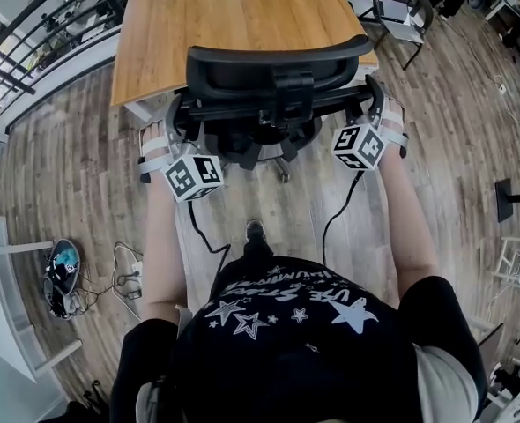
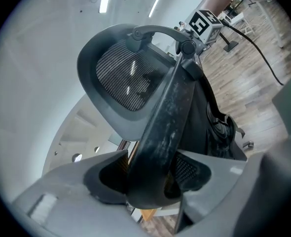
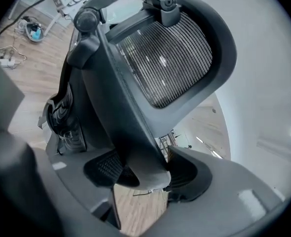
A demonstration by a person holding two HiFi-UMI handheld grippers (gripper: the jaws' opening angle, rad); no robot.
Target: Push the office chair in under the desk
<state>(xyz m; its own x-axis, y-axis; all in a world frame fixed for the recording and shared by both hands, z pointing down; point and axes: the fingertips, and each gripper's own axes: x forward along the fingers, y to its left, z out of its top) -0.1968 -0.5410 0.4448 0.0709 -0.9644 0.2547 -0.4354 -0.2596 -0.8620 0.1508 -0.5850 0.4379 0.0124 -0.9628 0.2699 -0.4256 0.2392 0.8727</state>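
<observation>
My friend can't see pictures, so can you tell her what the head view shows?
Seen from above, a person in a black star-print shirt clamps the jaws of the left gripper and right gripper on the back frame of a black mesh office chair, which faces a light wooden desk.

Setting: open-plan office. Evidence: long light-wood desk (image 1: 234, 33) with a black mesh-backed office chair (image 1: 278, 73) at it, a second dark chair (image 1: 403, 7) further off, grey-brown wood-plank floor (image 1: 454, 113), black metal railing (image 1: 22, 40) alongside.
</observation>
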